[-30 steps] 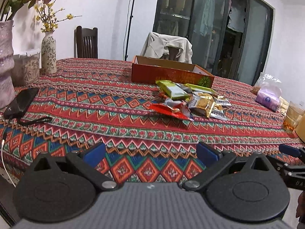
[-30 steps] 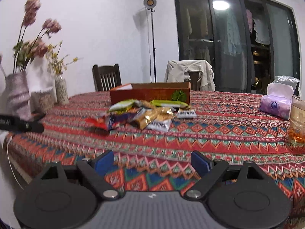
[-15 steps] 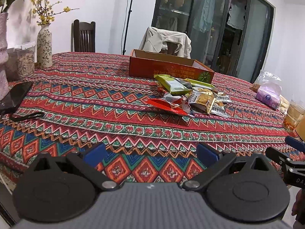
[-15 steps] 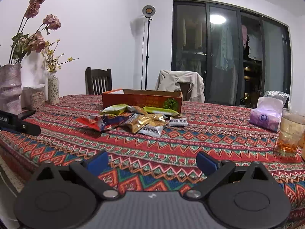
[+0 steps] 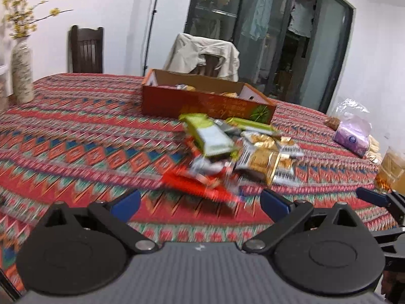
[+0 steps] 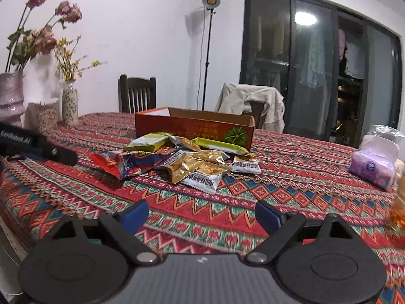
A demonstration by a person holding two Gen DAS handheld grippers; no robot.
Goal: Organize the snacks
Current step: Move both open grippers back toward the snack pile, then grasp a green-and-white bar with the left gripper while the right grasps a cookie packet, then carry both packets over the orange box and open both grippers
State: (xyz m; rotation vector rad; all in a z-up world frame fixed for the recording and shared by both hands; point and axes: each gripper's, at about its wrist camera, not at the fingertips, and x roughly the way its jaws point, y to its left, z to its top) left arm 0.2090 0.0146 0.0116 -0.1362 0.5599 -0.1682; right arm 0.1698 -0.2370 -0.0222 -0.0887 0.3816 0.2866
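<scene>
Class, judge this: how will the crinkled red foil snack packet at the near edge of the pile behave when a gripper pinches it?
The red foil snack packet looks creased and thin, so probably floppy and light. Its glossy film may slip between pads.

- Left wrist view: low over near table [image 5: 76, 136] edge, facing across it, tilted down; snacks [image 5: 227, 149] close ahead, box [image 5: 202, 101] behind; blurred.
- Right wrist view: from further right, lower angle, more level; snacks [image 6: 177, 159] mid-distance.
- Shared: snacks, box [image 6: 195, 126], vase [image 6: 69, 103], chairs, glass doors [image 6: 316, 71]. Each view catches the other gripper at its edge.
</scene>
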